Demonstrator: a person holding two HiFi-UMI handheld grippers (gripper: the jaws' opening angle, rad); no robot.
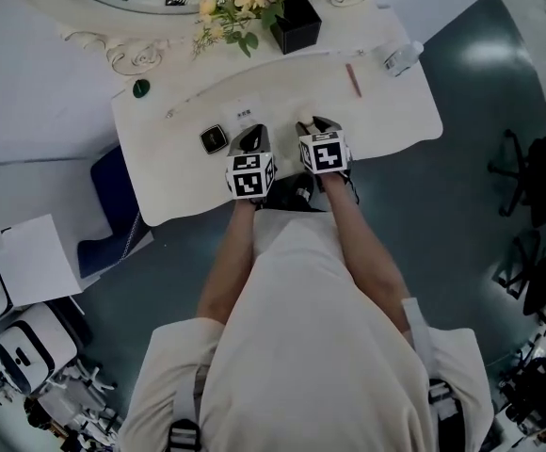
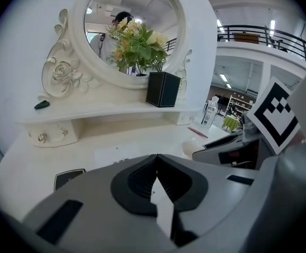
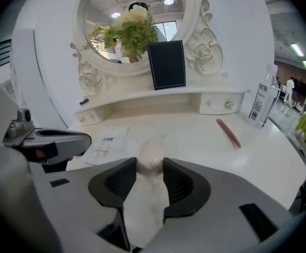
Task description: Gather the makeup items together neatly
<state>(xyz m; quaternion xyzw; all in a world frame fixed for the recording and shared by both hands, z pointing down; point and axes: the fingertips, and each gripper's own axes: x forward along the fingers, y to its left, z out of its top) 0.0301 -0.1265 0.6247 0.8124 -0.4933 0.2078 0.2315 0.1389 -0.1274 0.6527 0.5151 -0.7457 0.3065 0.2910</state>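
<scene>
My right gripper [image 3: 150,166] is shut on a pale round makeup sponge [image 3: 151,157] at its tips, low over the white vanity table [image 1: 395,111]; the sponge [image 2: 192,147] also shows in the left gripper view. My left gripper [image 2: 156,159] is beside it, shut with nothing between its jaws. In the head view the left gripper [image 1: 251,132] and the right gripper [image 1: 317,123] sit side by side at the table's front. A black compact [image 1: 214,139] lies just left of them. A red pencil [image 3: 228,133] and a clear bottle [image 3: 261,105] are at the right.
A black box with flowers [image 1: 296,23] stands on the raised shelf under the oval mirror. A small green item [image 1: 140,88] lies at the shelf's left end. A printed paper slip [image 3: 106,144] lies on the tabletop ahead. A blue stool [image 1: 113,205] is left of the table.
</scene>
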